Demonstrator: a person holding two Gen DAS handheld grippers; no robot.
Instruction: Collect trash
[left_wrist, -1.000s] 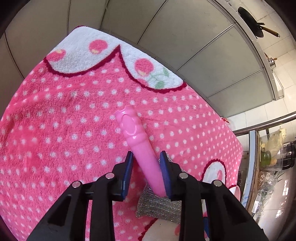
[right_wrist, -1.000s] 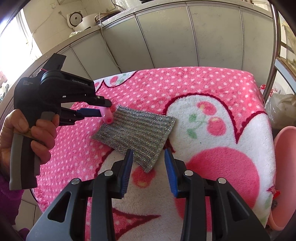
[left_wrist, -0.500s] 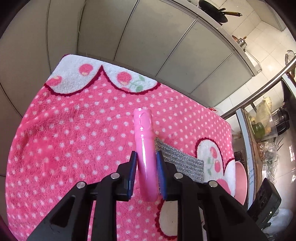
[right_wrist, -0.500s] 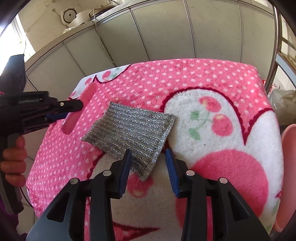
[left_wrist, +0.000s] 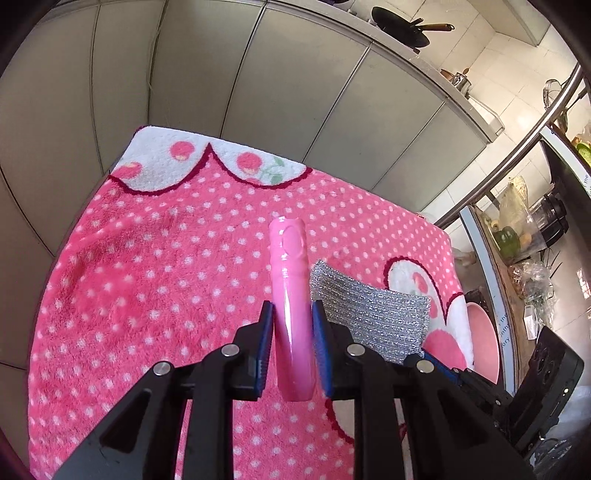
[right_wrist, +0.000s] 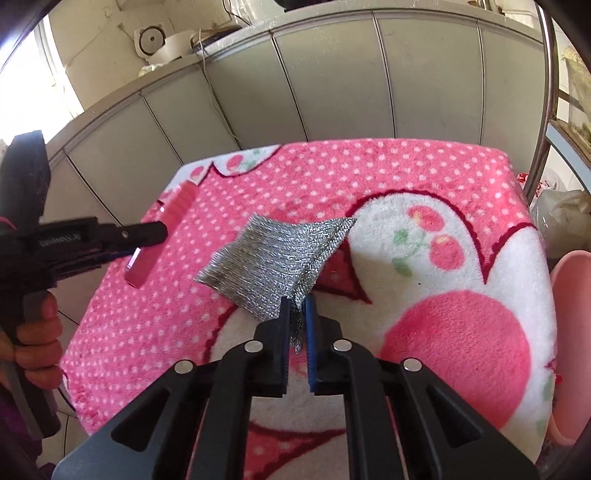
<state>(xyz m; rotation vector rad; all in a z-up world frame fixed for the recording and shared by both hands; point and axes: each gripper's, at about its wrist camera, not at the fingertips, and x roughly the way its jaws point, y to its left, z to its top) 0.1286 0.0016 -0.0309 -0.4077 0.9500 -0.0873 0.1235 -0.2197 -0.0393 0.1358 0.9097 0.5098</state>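
Pinching a pink plastic handle (left_wrist: 290, 295) between its blue pads, the left hand-held gripper (left_wrist: 290, 314) holds it clear above the pink dotted blanket (left_wrist: 147, 280) covering the worktop. The right hand-held gripper (right_wrist: 297, 306) is pressed together on the near corner of a silver scouring cloth (right_wrist: 273, 254), whose near edge is lifted while its far part rests on the blanket. A pink basin (right_wrist: 570, 332) stands at the right edge.

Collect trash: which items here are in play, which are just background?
In play:
- glossy pink plastic handle, in left tool
- silver metallic mesh scouring cloth, pinched by right tool

Background:
- pink polka-dot fleece blanket
- black frying pan
- pink plastic basin
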